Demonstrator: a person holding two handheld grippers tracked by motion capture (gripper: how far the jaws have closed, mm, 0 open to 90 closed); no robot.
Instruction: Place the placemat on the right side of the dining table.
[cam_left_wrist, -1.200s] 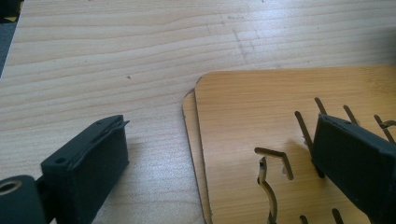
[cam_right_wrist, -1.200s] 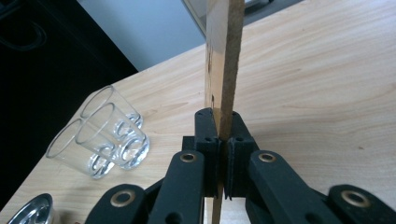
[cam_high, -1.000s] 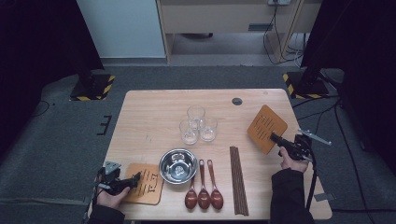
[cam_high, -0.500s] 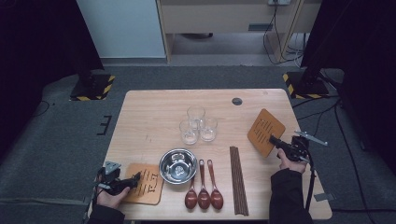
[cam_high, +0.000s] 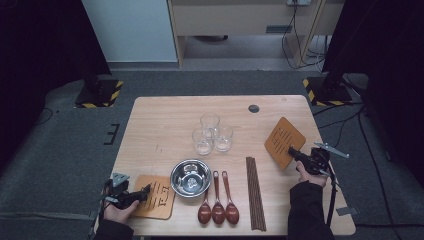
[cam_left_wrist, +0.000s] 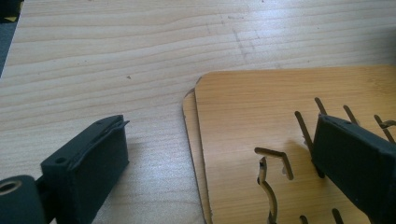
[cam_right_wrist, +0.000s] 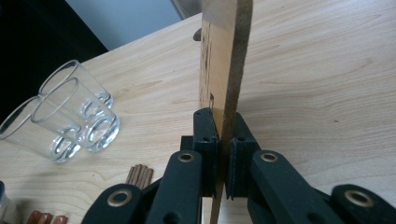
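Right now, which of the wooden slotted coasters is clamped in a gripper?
The square wooden slotted coaster on the right, pinched at its near edge by the right gripper. The stacked coasters at the left lie flat between the left gripper's open jaws.

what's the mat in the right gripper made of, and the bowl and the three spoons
The mat clamped in the right gripper looks like thin wood or pressed fibreboard: tan matt faces, a rough brown cut edge, slots cut through. The bowl seems polished metal, probably steel, with mirror-like glints. The spoons look like dark reddish wood with a glossy, perhaps lacquered, finish.
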